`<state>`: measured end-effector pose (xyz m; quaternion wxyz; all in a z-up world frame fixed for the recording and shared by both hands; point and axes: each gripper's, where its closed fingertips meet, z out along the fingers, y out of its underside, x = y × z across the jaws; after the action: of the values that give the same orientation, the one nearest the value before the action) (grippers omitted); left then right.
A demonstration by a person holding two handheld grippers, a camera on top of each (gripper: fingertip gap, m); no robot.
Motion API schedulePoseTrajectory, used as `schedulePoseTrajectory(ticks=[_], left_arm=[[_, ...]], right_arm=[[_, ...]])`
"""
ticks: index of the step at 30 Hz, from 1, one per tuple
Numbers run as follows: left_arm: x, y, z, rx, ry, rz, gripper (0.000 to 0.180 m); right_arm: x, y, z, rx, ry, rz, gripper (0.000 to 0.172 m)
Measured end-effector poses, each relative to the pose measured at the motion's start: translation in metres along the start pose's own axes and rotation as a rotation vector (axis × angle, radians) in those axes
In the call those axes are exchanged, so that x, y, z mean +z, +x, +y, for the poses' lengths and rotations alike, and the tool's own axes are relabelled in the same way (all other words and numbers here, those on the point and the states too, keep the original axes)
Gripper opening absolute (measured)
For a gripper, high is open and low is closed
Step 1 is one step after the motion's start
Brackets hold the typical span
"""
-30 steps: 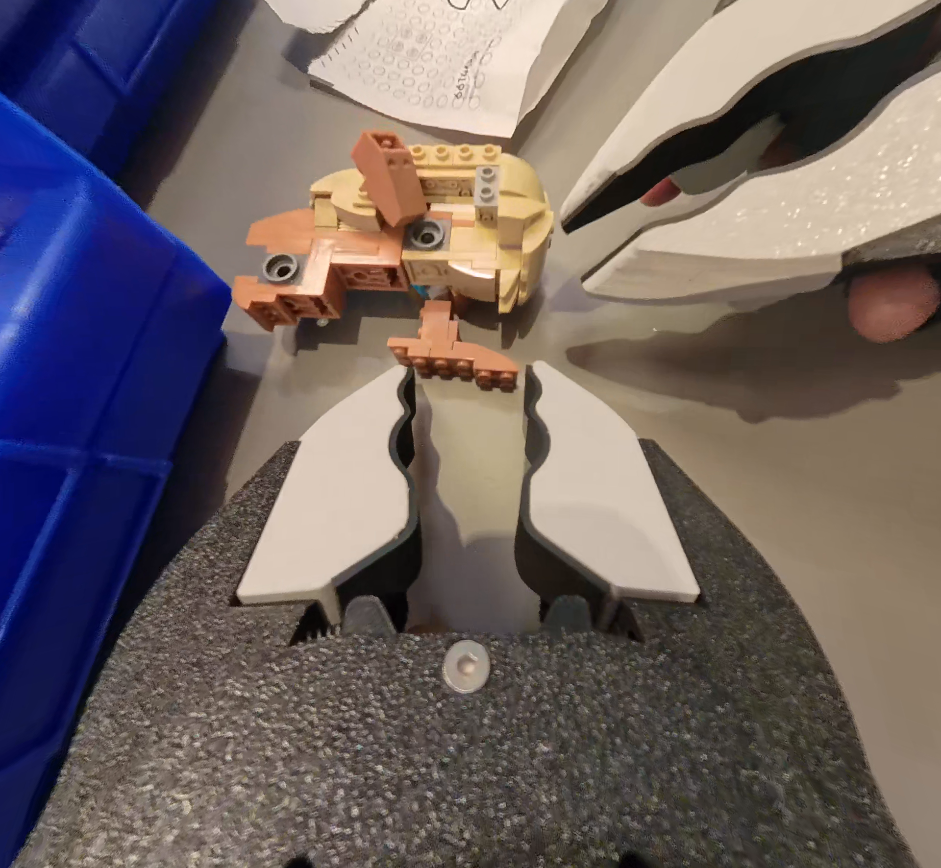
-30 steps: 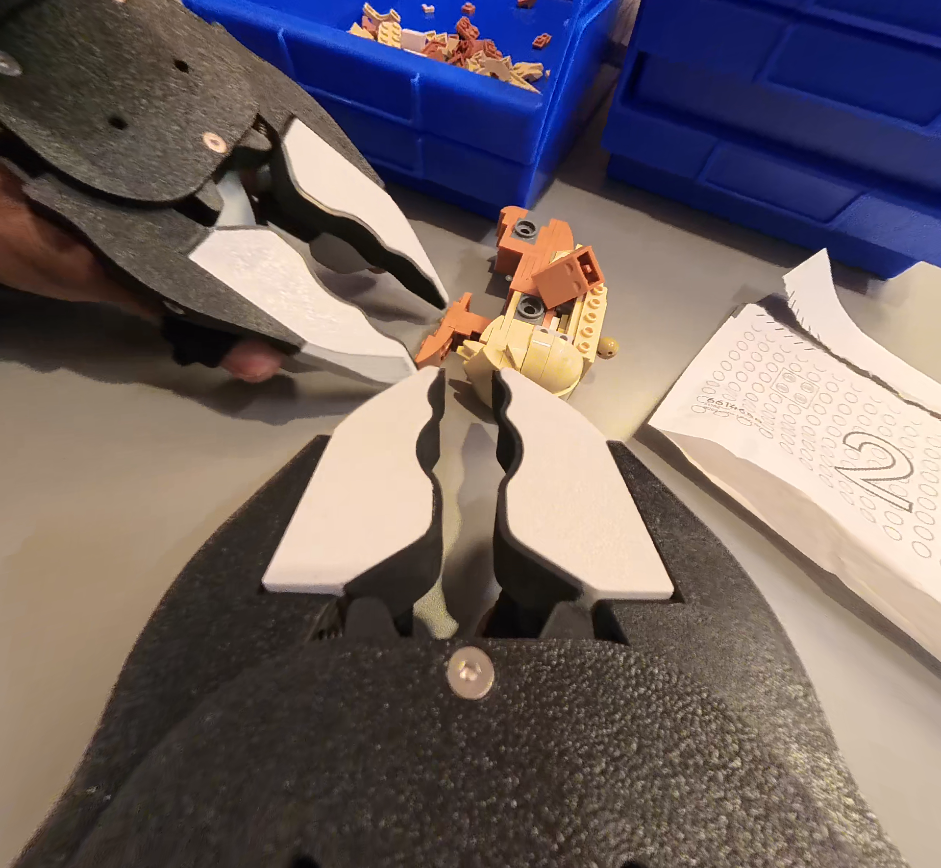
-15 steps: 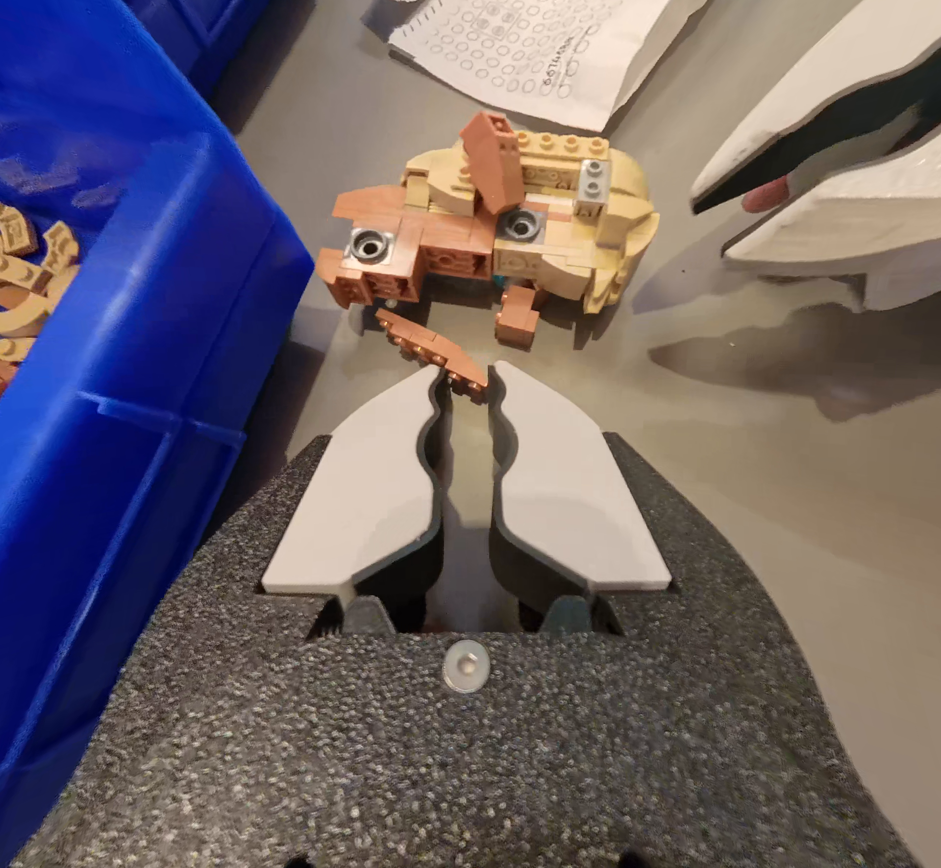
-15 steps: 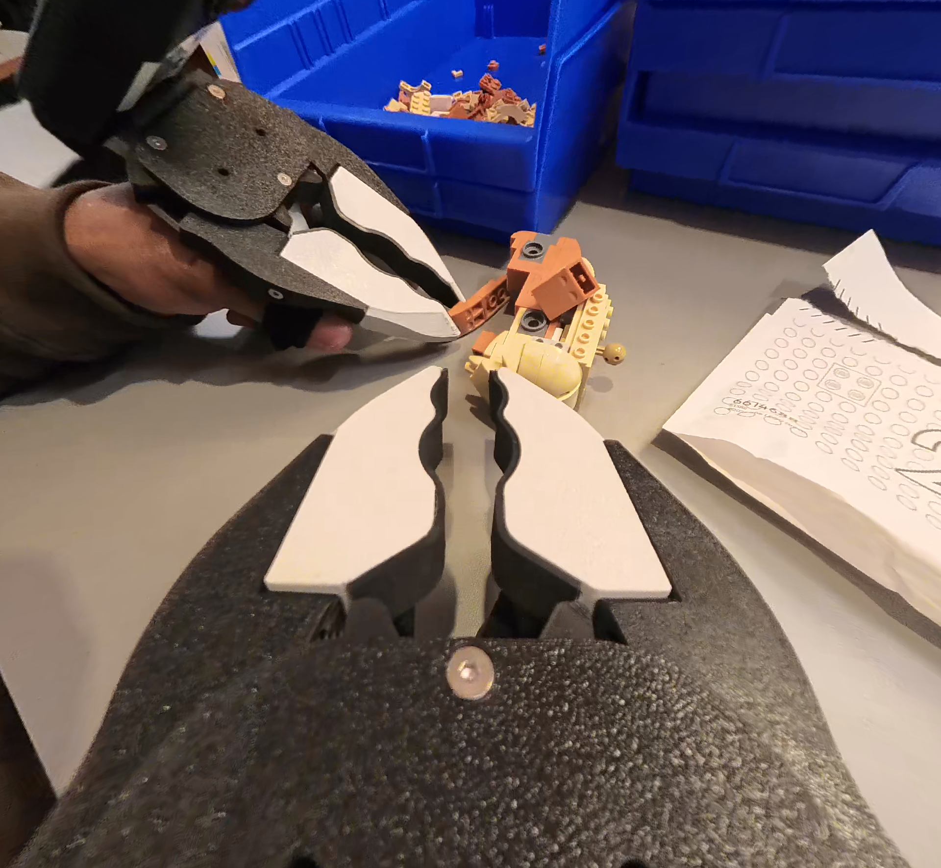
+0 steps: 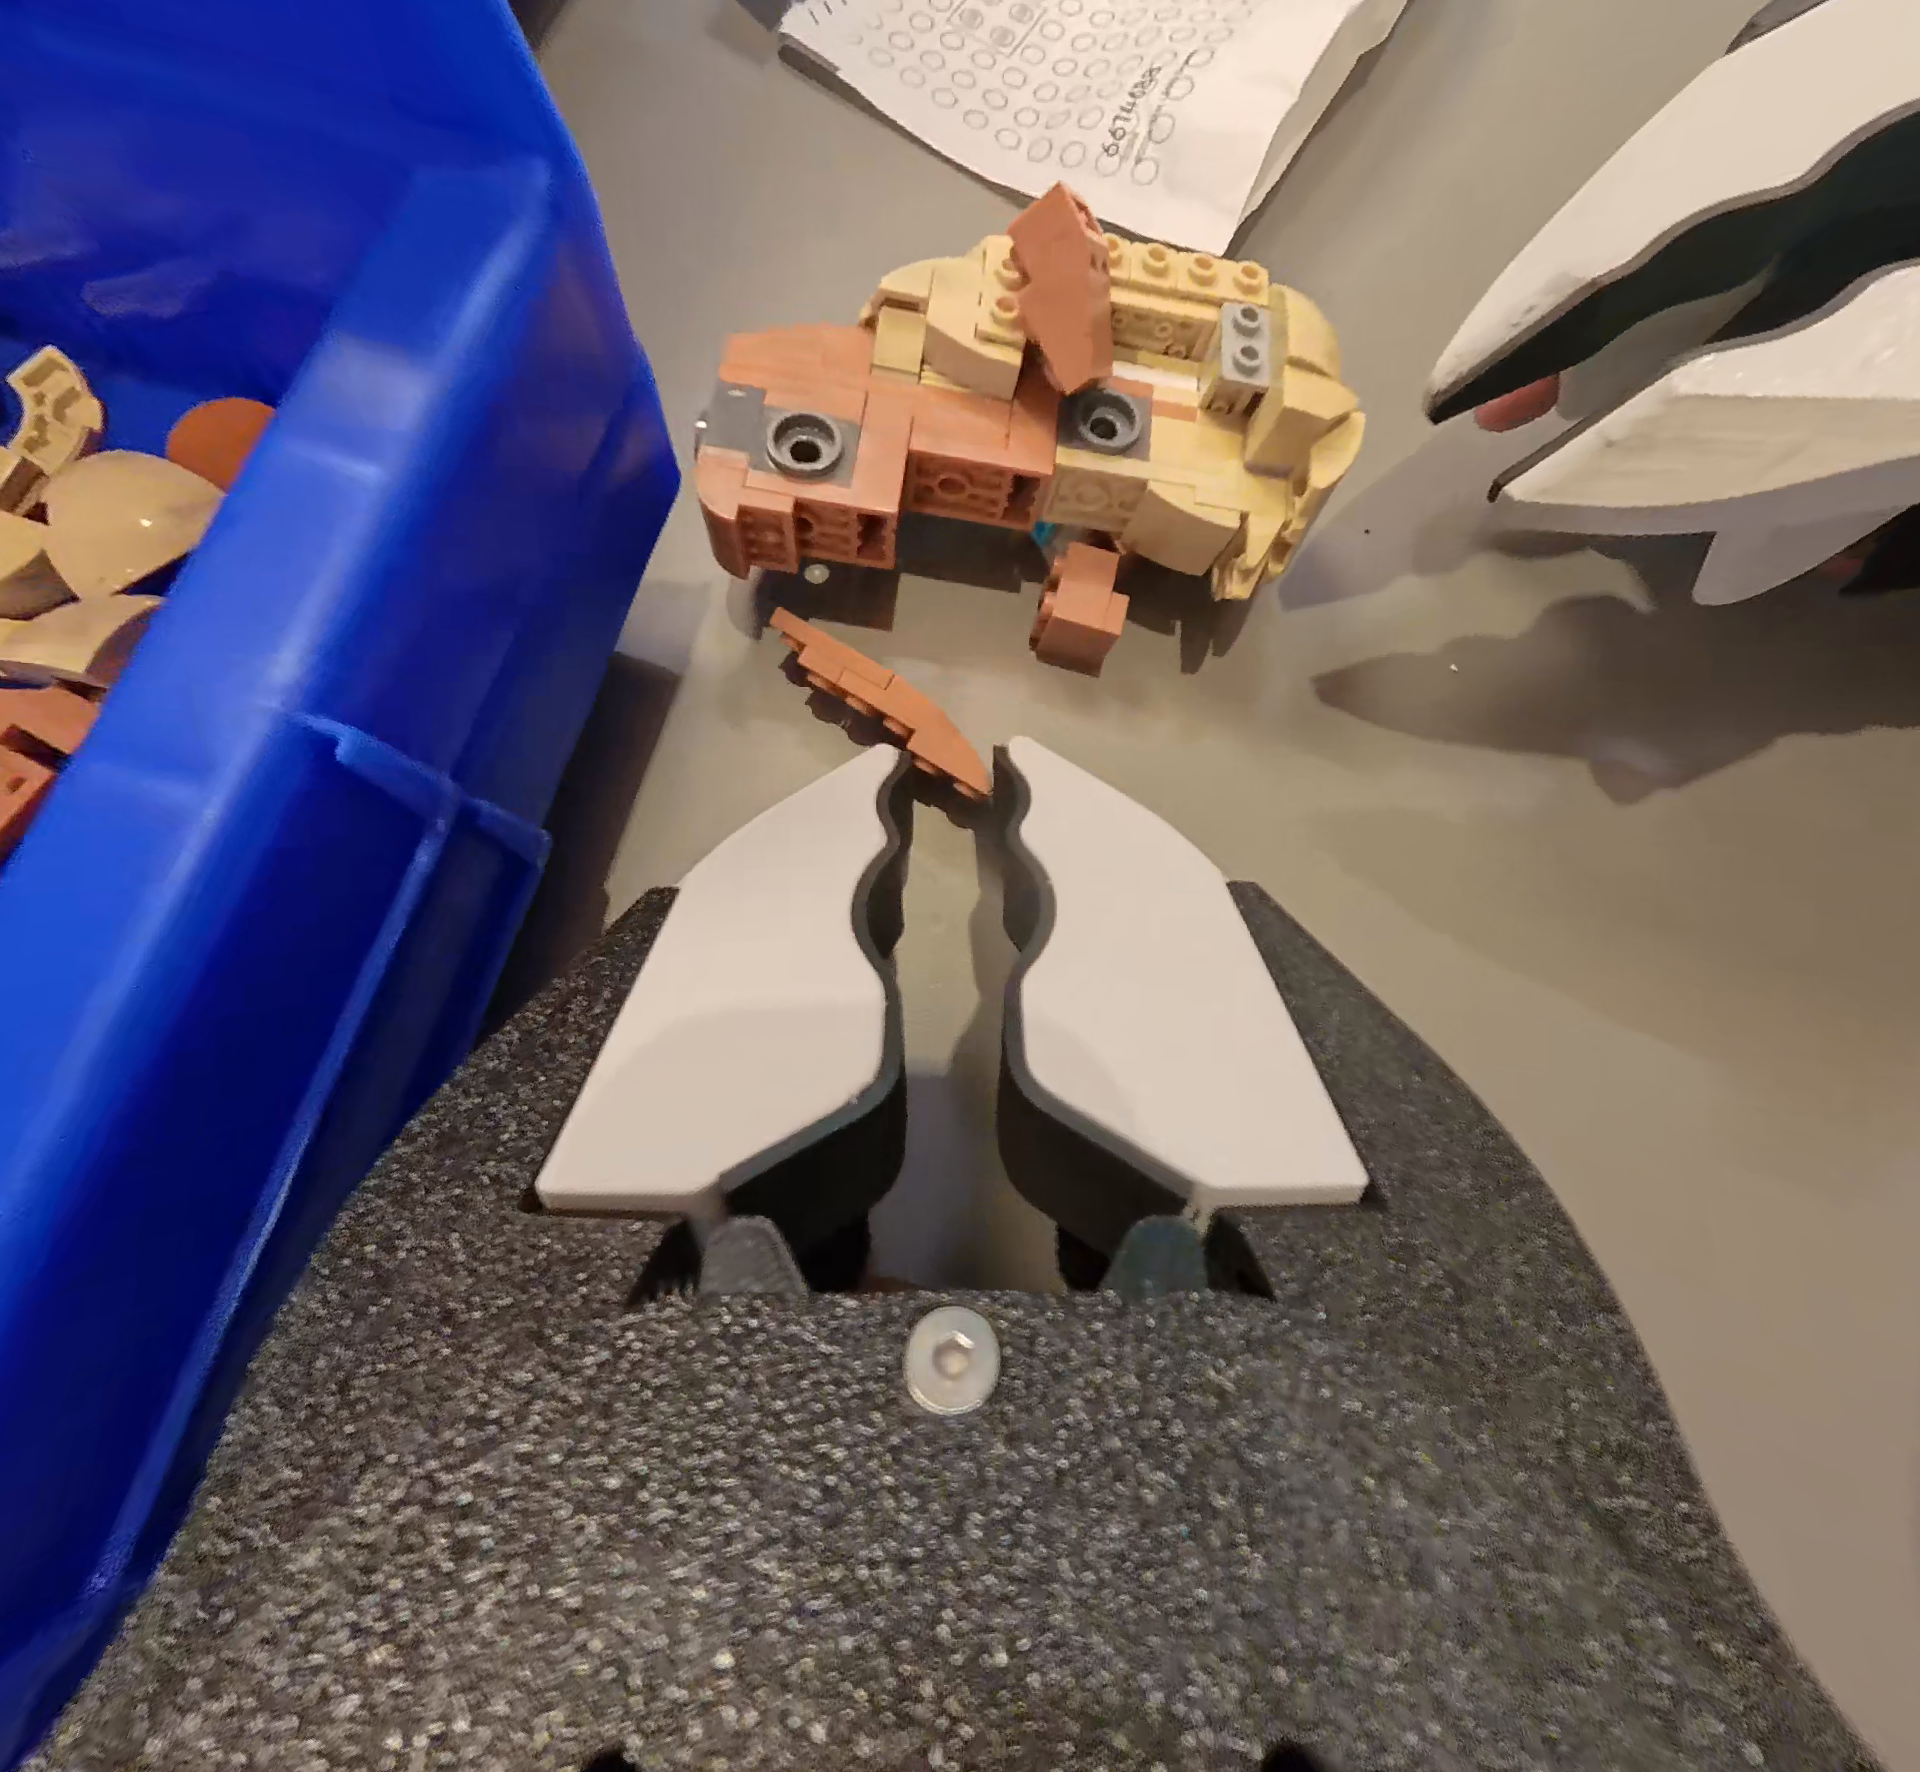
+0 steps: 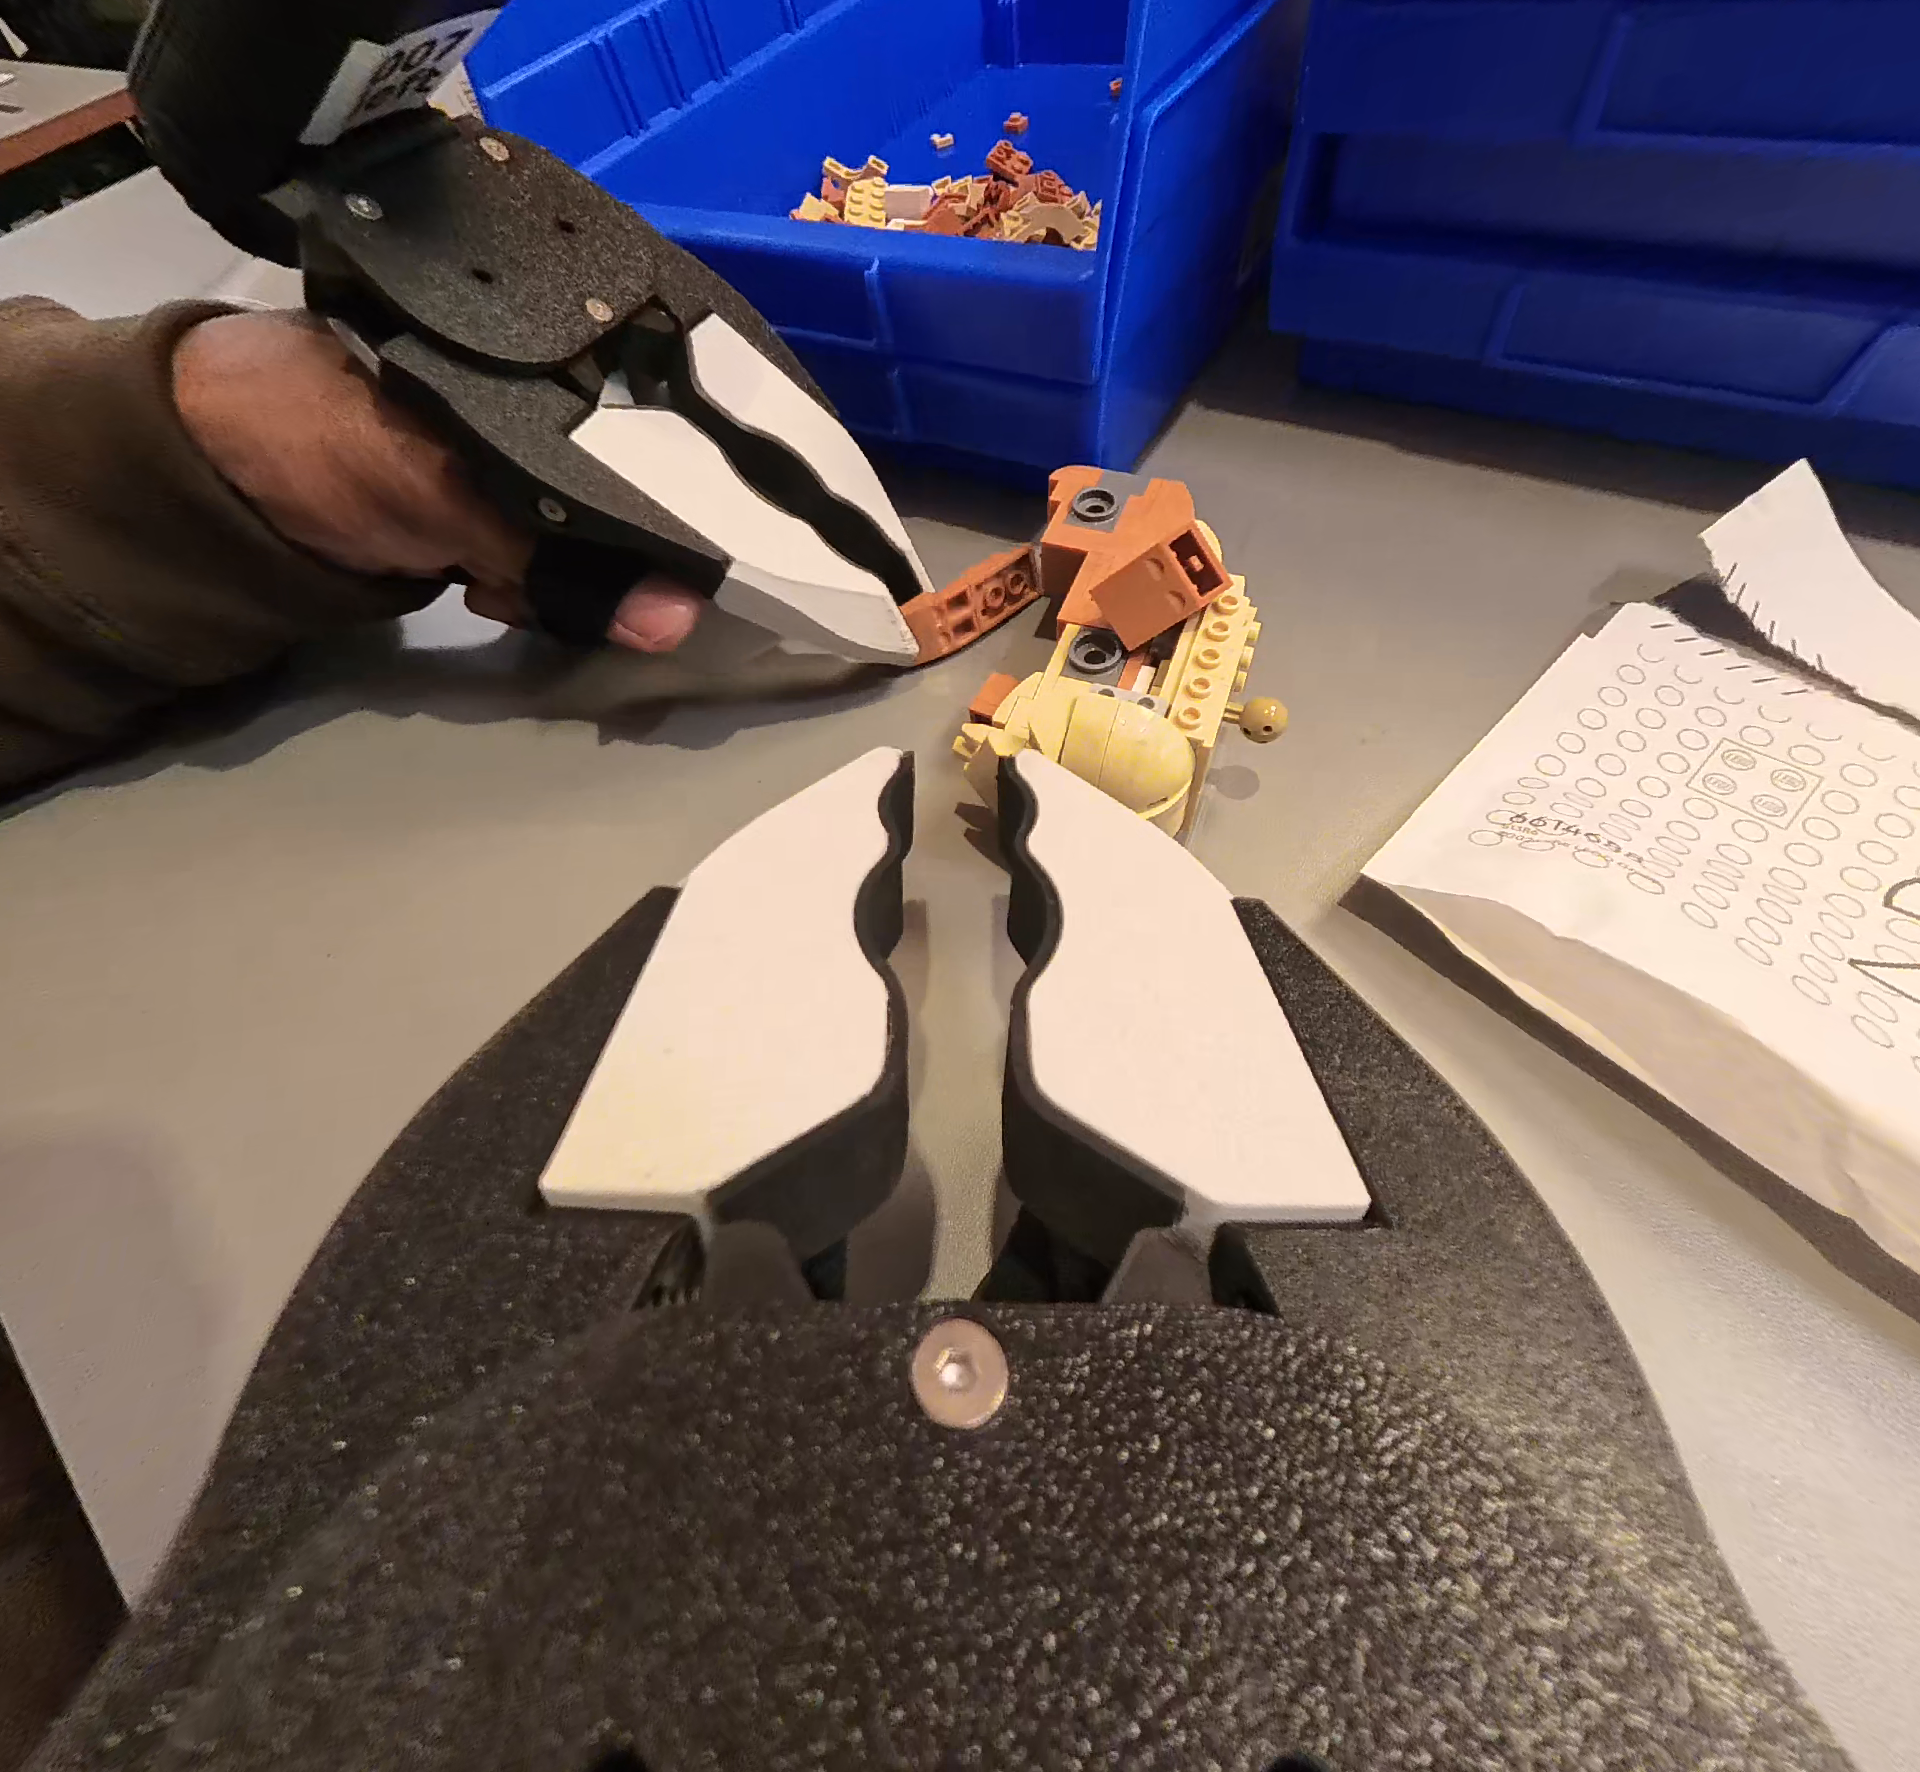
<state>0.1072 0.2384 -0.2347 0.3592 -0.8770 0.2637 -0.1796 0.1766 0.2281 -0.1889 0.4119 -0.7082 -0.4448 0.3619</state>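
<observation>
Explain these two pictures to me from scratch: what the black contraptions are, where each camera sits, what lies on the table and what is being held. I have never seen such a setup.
No robot here: a person holds a hand-operated pair of tongs in each hand, each with a camera looking forward along its two pale fingers.

One picture looks along the left tongs, the other along the right tongs; in the right one you also see the left tongs with the hand holding them.

On the grey table lie a half-built tan and brown brick model, a white paper bag and blue bins, one with loose bricks.

The left tongs grip a thin brown brick piece by one end. The right tongs are nearly closed and hold nothing, just short of the model.
</observation>
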Motion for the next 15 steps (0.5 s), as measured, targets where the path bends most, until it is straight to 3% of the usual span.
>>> schedulePoseTrajectory(ticks=[15], left_arm=[[0.016,0.005,-0.012,0.029,-0.015,-0.035,0.018]], right_arm=[[0.002,-0.001,0.002,-0.018,-0.021,0.010,0.015]])
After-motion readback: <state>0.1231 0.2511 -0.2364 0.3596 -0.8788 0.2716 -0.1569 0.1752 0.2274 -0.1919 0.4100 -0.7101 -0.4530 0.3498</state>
